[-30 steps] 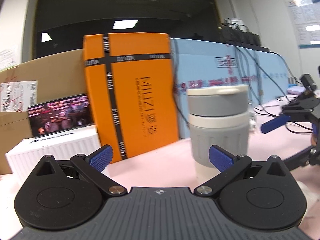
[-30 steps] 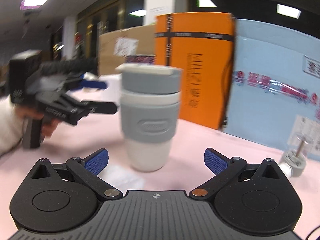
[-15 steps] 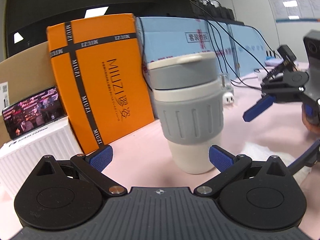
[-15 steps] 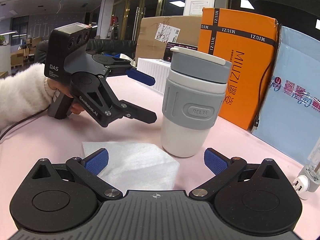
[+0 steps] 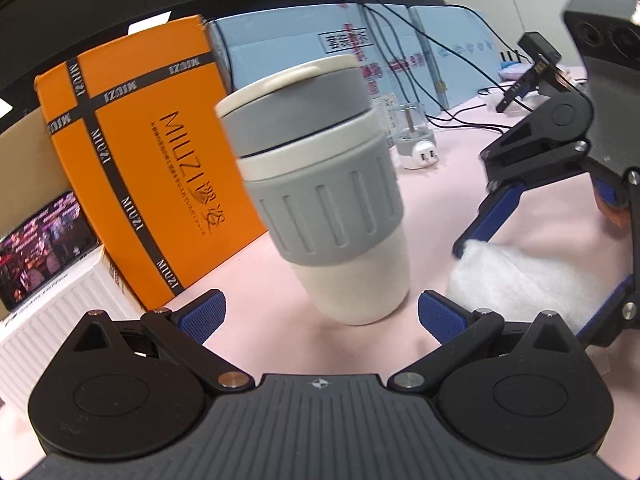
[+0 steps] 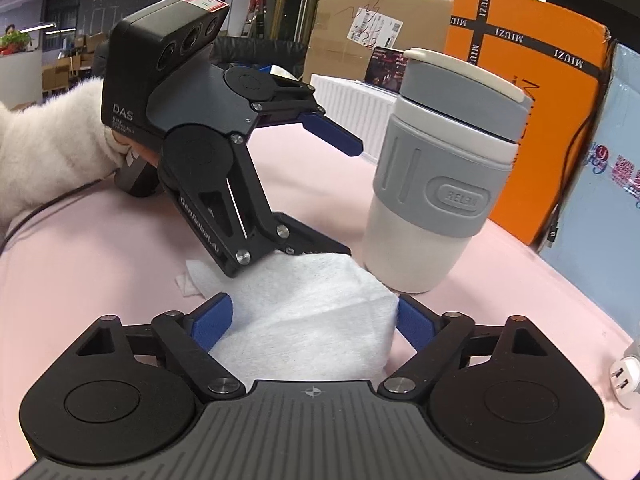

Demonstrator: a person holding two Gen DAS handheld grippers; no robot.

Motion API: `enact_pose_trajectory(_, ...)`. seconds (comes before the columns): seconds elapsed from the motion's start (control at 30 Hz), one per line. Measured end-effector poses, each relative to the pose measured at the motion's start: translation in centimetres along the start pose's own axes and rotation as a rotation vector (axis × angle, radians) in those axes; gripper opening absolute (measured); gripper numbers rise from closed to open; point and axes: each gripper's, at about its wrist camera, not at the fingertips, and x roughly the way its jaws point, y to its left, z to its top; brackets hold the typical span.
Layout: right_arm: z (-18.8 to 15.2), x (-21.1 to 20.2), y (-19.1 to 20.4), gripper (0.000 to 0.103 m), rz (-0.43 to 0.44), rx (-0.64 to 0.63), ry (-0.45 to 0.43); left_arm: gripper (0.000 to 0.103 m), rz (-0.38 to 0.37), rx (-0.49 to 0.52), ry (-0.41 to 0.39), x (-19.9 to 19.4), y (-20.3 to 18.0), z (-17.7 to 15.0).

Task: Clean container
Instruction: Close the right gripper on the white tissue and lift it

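Observation:
A white cup with a grey sleeve and grey lid (image 5: 332, 200) stands upright on the pink table; it also shows in the right wrist view (image 6: 440, 176). A white cloth (image 6: 312, 312) lies flat on the table beside it, also in the left wrist view (image 5: 524, 280). My left gripper (image 5: 320, 314) is open, its jaws wide on either side of the cup's base without touching. My right gripper (image 6: 312, 318) is open, low over the cloth, which lies between its fingers. The left gripper (image 6: 320, 184) shows in the right wrist view, the right gripper (image 5: 540, 248) in the left wrist view.
An orange box (image 5: 148, 184), a light blue box (image 5: 340, 40) and a cardboard box (image 6: 360, 36) stand behind the cup. A phone on a white box (image 5: 36, 252) is at the left. A white plug (image 5: 420, 152) and cables lie at the back right.
Both grippers have moved closer and lower. The cup now sits between the left jaws. The right gripper has come down over the cloth.

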Motion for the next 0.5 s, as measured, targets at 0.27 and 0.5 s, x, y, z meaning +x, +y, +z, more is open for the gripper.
enact_pose_trajectory(0.27, 1.0, -0.2, 1.5, 0.020, -0.013, -0.034, 0.003, 0.103, 0.007, -0.082, -0.077, -1.3, 1.5, 0.0)
enact_pose_trajectory(0.5, 2.8, -6.7, 0.0, 0.016, -0.171, -0.033, -0.187, 0.103, 0.034, -0.097, -0.215, -3.2, 1.5, 0.4)
